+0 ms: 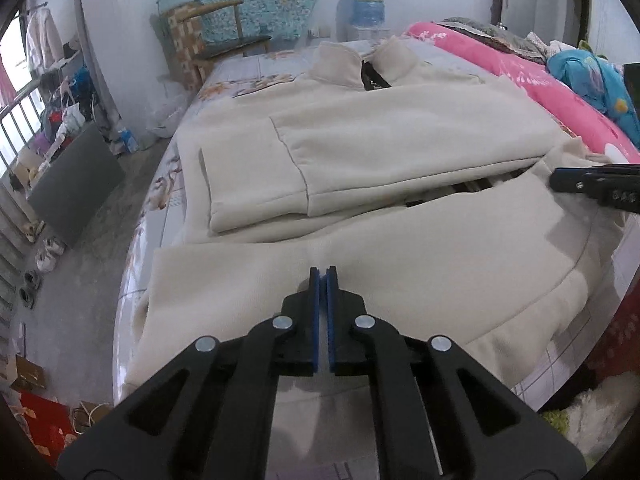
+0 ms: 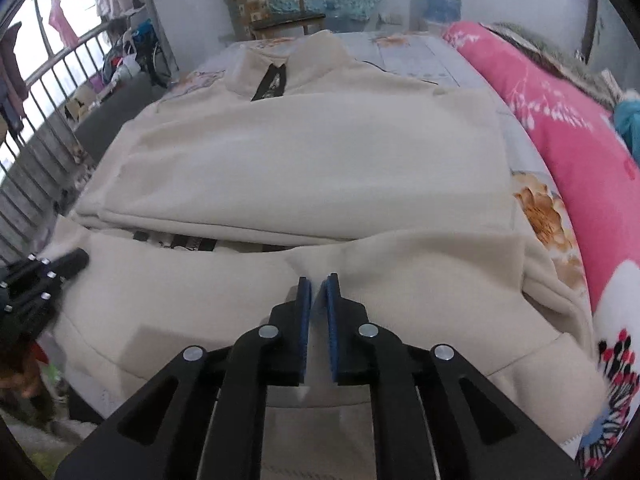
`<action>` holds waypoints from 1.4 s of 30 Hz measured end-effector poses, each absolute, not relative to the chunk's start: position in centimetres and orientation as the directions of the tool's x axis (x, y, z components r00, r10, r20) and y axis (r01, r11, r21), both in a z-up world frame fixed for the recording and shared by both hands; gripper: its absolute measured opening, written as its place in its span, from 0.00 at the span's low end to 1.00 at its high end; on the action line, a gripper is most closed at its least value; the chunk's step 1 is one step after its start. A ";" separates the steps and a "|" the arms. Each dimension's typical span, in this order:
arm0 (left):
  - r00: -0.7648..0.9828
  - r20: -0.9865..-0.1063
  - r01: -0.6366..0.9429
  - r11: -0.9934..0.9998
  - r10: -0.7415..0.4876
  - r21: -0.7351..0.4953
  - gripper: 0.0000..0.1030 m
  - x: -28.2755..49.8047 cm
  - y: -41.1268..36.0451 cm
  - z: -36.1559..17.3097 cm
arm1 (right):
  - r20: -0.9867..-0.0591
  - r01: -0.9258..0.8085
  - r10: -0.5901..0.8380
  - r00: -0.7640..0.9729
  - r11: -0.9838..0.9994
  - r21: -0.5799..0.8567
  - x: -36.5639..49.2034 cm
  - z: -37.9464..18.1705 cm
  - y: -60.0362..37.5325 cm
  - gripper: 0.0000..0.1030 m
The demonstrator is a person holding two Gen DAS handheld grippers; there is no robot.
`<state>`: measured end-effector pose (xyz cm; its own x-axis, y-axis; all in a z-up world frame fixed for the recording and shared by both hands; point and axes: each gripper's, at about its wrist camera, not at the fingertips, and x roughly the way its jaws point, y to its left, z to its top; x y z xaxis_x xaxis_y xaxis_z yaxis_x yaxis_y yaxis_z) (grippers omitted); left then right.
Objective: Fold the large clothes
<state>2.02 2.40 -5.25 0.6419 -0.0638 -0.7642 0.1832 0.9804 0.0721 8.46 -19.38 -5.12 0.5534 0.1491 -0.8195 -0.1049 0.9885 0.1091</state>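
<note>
A large cream fleece jacket (image 1: 400, 140) lies flat on the bed, collar at the far end and sleeves folded across its body. Its lower part lies nearest, with a dark zip showing in the gap. My left gripper (image 1: 323, 270) is shut on a puckered pinch of the near cloth. In the right wrist view my right gripper (image 2: 318, 280) pinches the same jacket (image 2: 300, 160) in a narrow gap between its blue pads. Each gripper shows in the other's view: the right gripper (image 1: 560, 180) at the right edge, the left gripper (image 2: 76, 260) at the left edge.
A pink flowered quilt (image 1: 540, 92) and a blue soft toy (image 1: 592, 76) lie along the bed's right side. Beyond the bed stand a wooden chair (image 1: 216, 32) and a water bottle (image 1: 368, 2). The floor to the left holds shoes, bags and a railing (image 2: 48, 92).
</note>
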 end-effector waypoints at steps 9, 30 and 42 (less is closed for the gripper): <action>0.635 -0.765 0.199 0.980 -0.107 0.029 0.05 2.5 3.0 -5.5 | -0.818 0.098 0.023 0.575 0.990 0.096 8.0 -5.9 -26.8 0.06; 0.637 -0.719 0.128 0.958 -0.277 -0.255 0.18 2.4 9.0 -3.7 | -0.771 0.195 -0.024 0.636 0.972 0.131 7.9 -2.4 -27.9 0.06; 0.526 -0.786 0.265 0.940 -0.326 -0.212 0.37 -1.2 4.5 -5.2 | -0.816 -0.348 0.275 0.509 0.932 0.097 5.8 -4.1 -14.5 0.45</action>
